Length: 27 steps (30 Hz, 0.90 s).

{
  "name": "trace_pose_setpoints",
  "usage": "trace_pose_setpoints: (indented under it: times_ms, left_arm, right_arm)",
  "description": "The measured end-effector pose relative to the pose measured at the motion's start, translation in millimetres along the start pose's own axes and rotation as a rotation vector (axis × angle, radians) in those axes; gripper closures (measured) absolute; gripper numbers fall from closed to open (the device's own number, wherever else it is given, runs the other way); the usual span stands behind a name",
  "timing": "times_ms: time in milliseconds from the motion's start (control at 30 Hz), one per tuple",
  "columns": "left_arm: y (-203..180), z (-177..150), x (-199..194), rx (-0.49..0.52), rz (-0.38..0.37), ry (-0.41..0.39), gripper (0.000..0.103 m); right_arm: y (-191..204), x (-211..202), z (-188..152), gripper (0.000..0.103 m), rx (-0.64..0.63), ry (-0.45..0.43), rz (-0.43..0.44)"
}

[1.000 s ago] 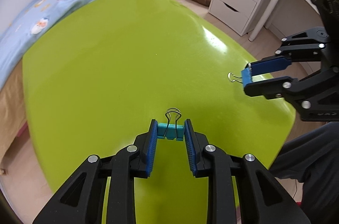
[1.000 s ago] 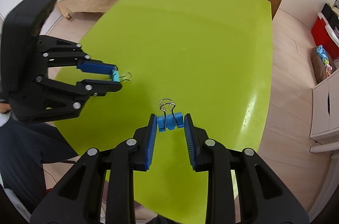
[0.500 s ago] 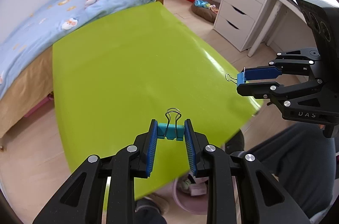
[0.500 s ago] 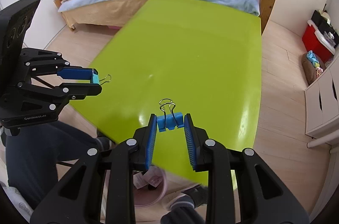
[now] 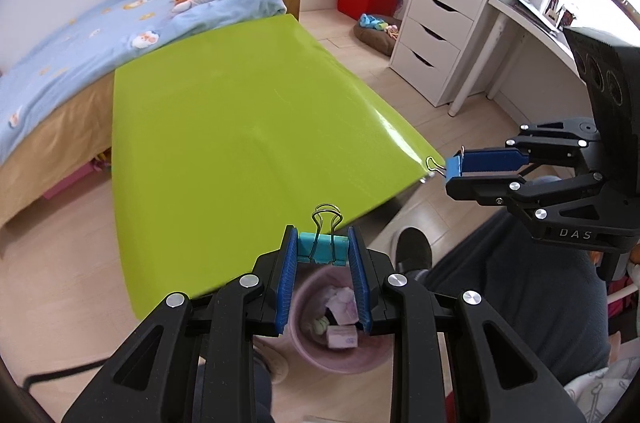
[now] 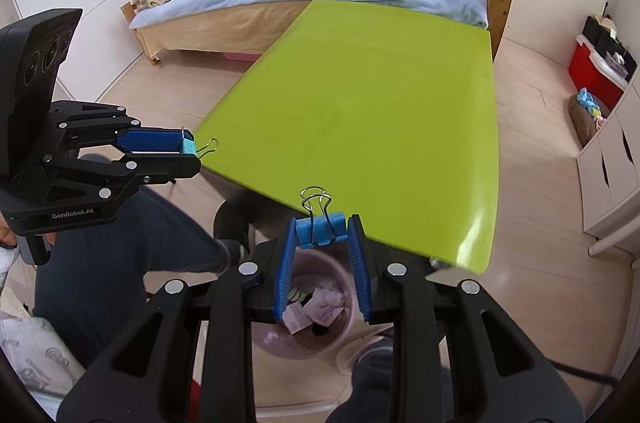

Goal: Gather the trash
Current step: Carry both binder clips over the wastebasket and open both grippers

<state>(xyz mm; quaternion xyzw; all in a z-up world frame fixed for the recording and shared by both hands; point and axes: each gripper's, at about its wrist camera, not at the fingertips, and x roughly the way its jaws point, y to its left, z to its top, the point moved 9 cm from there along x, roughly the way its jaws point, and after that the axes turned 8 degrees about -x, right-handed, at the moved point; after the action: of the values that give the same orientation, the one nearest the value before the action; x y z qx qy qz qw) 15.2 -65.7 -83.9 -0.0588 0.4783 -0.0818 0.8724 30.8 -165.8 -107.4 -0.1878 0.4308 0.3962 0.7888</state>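
Pink bin (image 5: 340, 327) directly below: with both grippers (image 5: 322, 255) (image 6: 320, 233) clamped on binder clips (image 5: 322, 249) (image 6: 319, 229), centre over bin before opening.

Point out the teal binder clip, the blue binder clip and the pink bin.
teal binder clip (image 5: 321, 249), left wrist view, on its teal body between the pads.
blue binder clip (image 6: 319, 229), right wrist view, on its blue body.
pink bin (image 5: 340, 359), left wrist view, on its near inner wall.
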Motion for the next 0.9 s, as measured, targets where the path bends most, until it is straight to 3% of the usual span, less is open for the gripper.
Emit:
trace_pose_setpoints:
  times_ms: [367,667,733,767,800,900]
  left_arm:
    - [-3.6,-45.9,-15.6,-0.04,-0.018,0.013,0.078]
    - [0.4,-54.3,-23.1,-0.057,-0.018,0.009,0.078]
    - [1.8,-53.7,-23.9,-0.057,-0.015,0.006,0.078]
    - [1.9,-54.1,-24.2,-0.058,-0.015,0.005,0.078]
    - [1.9,-54.0,-24.1,-0.058,-0.016,0.006,0.078]
    - [0.8,-55.2,-23.1,-0.054,-0.019,0.01,0.078]
  right_arm:
    - [32.9,-3.1,-42.7,0.077,0.006,0.036,0.04]
    - [40.8,2.1,-42.5,0.076,0.013,0.027,0.077]
    - [38.9,1.4,-42.9,0.059,0.022,0.026,0.075]
    - [37.2,1.2,-42.6,0.038,0.03,0.024,0.067]
    - [35.7,0.4,-42.6,0.028,0.04,0.017,0.064]
    - [31.6,-1.5,-42.2,0.011,0.056,0.004,0.051]
